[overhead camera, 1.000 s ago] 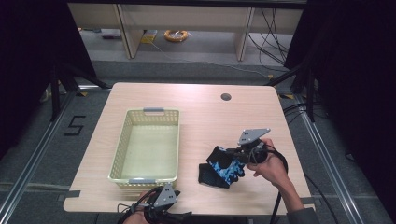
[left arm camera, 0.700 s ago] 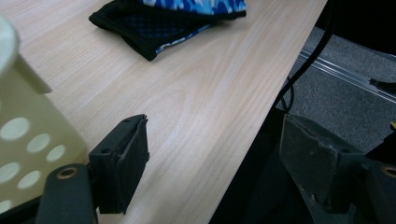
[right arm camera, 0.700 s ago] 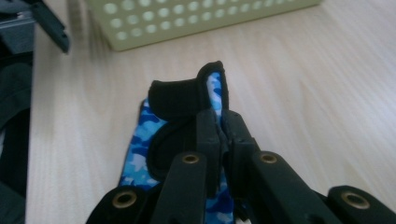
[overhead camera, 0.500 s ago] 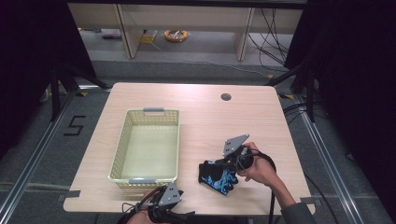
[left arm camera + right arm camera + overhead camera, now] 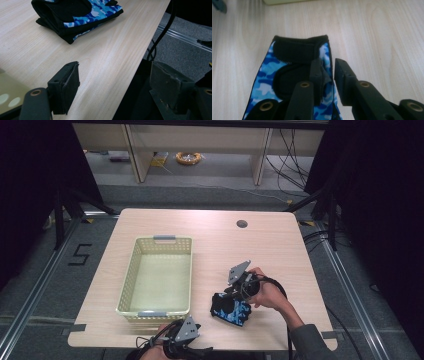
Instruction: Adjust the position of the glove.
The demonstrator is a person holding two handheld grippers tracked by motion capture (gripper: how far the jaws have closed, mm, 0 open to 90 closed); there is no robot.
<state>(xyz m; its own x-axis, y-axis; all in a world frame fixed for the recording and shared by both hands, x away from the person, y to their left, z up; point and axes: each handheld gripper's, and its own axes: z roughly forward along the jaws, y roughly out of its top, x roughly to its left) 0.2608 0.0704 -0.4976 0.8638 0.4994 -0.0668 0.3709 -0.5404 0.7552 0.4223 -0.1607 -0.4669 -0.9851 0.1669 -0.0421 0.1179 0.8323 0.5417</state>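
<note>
The pale wooden table (image 5: 210, 235) carries a yellow-green perforated plastic basket (image 5: 159, 307) on its left half, empty as far as the high view shows, and, to the right of it near the front edge, a blue camouflage-patterned fabric glove with black palm and strap (image 5: 231, 309), lying flat on the wood and well apart from the basket. The right gripper (image 5: 327, 72) sits low over the glove's edge, its jaws drawn narrow with only a thin gap between them; a fold of the blue fabric seems to lie at or between the pads, but I cannot tell whether it is truly pinched. The left gripper (image 5: 113, 82) hangs at the table's front edge with its jaws spread wide and nothing between them, the glove (image 5: 75, 17) lying farther off ahead of it. The step in hand looks like taking hold of the glove to carry it to the basket. Next, the right jaws would need a firm bite on the hem, then a lift clear of the wood and a move left over the basket rim.
</note>
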